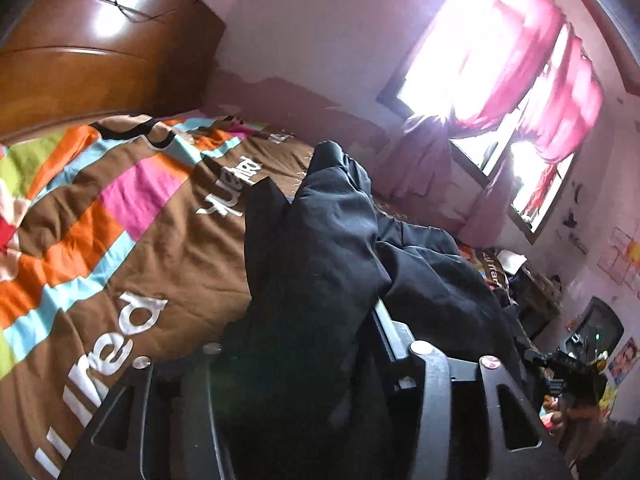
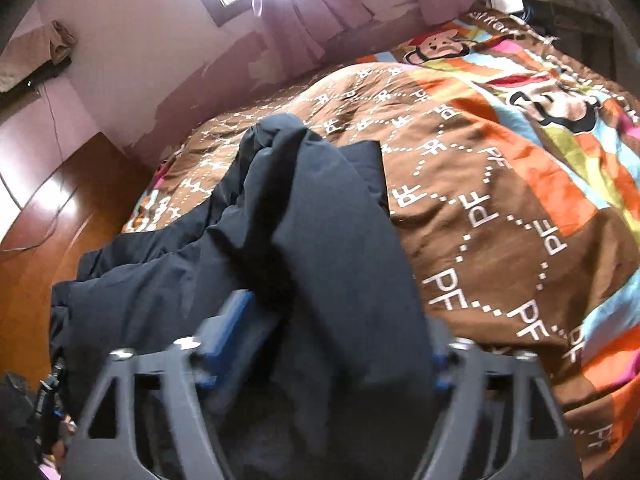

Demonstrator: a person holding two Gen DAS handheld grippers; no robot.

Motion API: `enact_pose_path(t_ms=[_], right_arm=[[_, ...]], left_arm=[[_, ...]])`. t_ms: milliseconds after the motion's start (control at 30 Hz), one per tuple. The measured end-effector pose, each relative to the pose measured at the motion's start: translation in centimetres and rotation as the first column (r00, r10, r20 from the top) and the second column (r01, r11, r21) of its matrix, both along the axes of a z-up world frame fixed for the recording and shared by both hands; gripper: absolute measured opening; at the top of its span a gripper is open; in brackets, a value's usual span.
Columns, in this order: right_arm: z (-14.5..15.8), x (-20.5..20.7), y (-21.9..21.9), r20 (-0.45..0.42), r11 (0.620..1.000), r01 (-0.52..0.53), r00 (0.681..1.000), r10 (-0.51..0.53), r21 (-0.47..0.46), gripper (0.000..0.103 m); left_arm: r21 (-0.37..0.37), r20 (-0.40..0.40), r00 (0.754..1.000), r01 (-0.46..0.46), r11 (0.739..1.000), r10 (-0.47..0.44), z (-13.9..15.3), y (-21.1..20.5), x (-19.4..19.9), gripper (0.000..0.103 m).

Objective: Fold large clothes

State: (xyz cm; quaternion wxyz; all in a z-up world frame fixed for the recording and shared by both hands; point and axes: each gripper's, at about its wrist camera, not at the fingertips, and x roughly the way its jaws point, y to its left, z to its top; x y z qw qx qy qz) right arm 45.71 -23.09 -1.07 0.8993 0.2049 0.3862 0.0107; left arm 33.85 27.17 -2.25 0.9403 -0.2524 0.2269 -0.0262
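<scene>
A dark garment (image 2: pixel 320 216) lies bunched on the brown patterned bedspread (image 2: pixel 500 208), a ridge of it running toward twelve o'clock from both tongs. The right gripper (image 2: pixel 336 332) stands wide open with cloth draped loose between its fingers. The left gripper (image 1: pixel 304 344) looks parted too, cloth covering its gap.

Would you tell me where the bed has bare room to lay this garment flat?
Free: the brown quilt right of the black garment, up to the striped edge. Crowded: the garment's bunched folds toward the wooden headboard.
</scene>
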Motion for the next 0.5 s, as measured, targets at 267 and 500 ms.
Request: enact_pose_path(t_ms=[267,500], right_arm=[[1.5,-2.1,0.7,0.106,0.997,-0.014,0.994,0.022,-0.082,0.098],[5.0,-5.8,1.9,0.259,0.985,-0.037,0.963,0.080,-0.169,0.101]], left_arm=[[0.059,0.054,0.987,-0.152,0.987,0.149,1.8,-1.0,-3.4,0.102],[0.142,0.030,0.987,-0.160,0.977,0.158,4.9,-3.6,-5.9,0.103]])
